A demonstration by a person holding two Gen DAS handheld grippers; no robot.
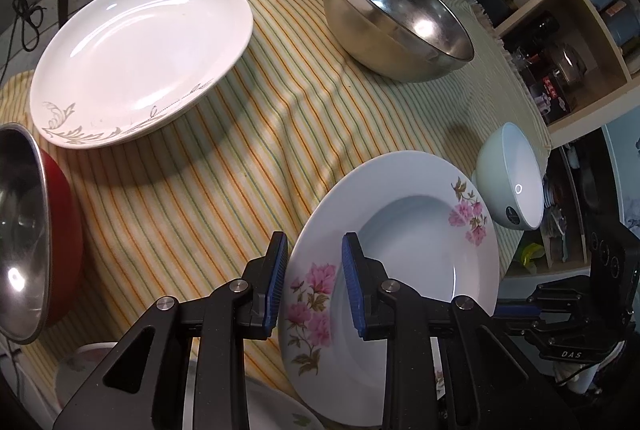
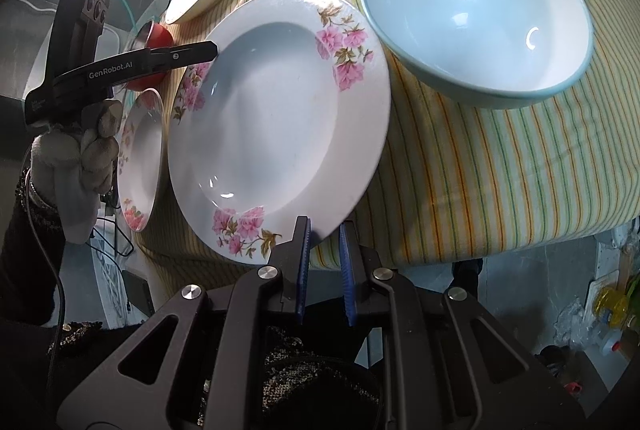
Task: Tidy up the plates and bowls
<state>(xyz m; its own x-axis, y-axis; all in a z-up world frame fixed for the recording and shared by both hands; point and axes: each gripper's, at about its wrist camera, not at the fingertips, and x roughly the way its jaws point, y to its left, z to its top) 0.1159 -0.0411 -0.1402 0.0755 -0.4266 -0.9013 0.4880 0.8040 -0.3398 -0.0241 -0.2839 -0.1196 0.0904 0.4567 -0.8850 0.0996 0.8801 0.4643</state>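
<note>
A white deep plate with pink flowers [image 1: 408, 242] is tilted above the near edge of the striped cloth, held from two sides. My left gripper [image 1: 314, 242] straddles its flowered left rim and is shut on it. My right gripper [image 2: 324, 230] is shut on the opposite rim, close to a flower spray on the deep plate [image 2: 272, 110]. The left gripper [image 2: 208, 50] shows in the right wrist view, held by a gloved hand [image 2: 80, 158]. A pale blue bowl [image 2: 476, 30] stands just right of the plate.
On the striped cloth [image 1: 224, 166] lie a white plate with grey leaves [image 1: 140, 58], a steel bowl [image 1: 400, 18] and a red bowl lined with steel [image 1: 40, 230]. A second flowered plate [image 2: 140, 158] sits lower at the left. Wooden shelves [image 1: 580, 42] stand beyond the cloth.
</note>
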